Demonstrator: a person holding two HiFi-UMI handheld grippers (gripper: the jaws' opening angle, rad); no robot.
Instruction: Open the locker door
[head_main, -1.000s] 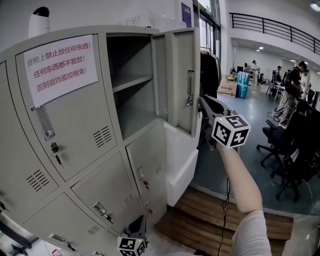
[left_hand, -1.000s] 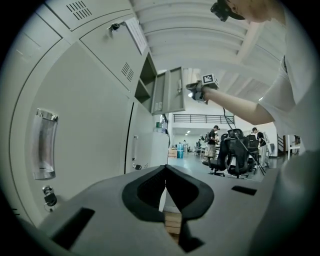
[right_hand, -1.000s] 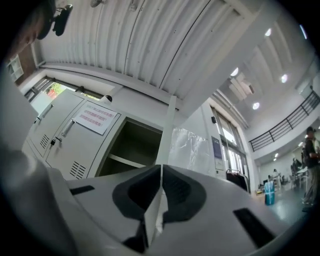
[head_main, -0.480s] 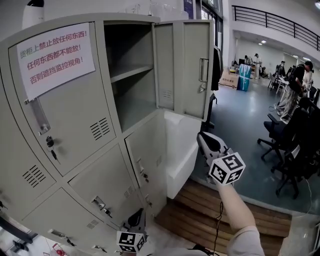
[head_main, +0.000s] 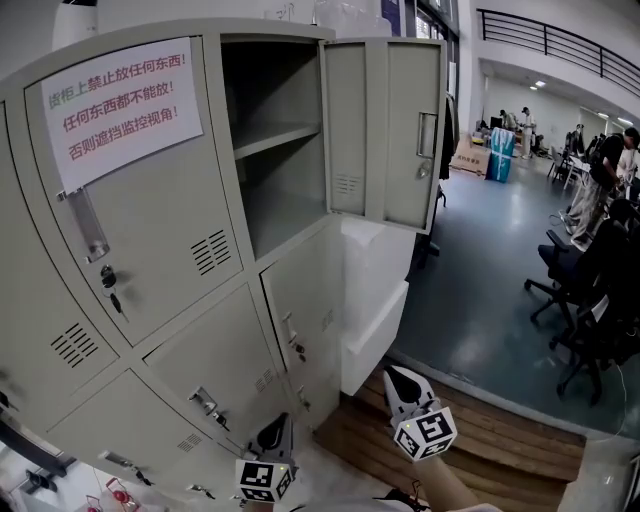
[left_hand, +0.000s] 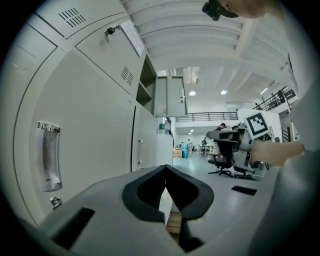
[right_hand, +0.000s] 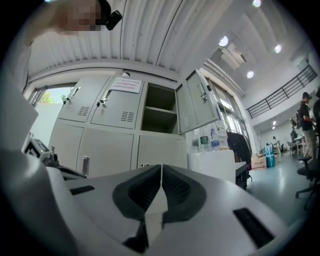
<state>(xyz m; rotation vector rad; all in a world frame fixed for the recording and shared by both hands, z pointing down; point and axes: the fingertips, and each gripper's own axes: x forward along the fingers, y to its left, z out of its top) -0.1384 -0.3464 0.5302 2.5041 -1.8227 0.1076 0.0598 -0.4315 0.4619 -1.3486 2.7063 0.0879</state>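
Note:
The grey locker's upper right door (head_main: 385, 130) stands swung wide open, its handle (head_main: 427, 135) facing out. Behind it the compartment (head_main: 280, 150) shows one shelf and nothing on it. My right gripper (head_main: 393, 372) hangs low, well below the door and apart from it, jaws shut and holding nothing. My left gripper (head_main: 283, 421) is at the bottom edge by the lowest locker doors, also shut and holding nothing. The right gripper view shows the open door (right_hand: 197, 107) from below, beyond its shut jaws (right_hand: 161, 167). In the left gripper view the jaws (left_hand: 165, 167) are together.
A paper sign (head_main: 120, 105) with red characters is taped on the closed upper left door. A white cabinet (head_main: 375, 300) stands right of the lockers, under the open door. A wooden platform (head_main: 480, 430) lies below. Office chairs (head_main: 590, 290) and people are at the far right.
My right gripper has come away from the open door's edge and dropped down to near the wooden platform. The door stays open. My left gripper has hardly moved.

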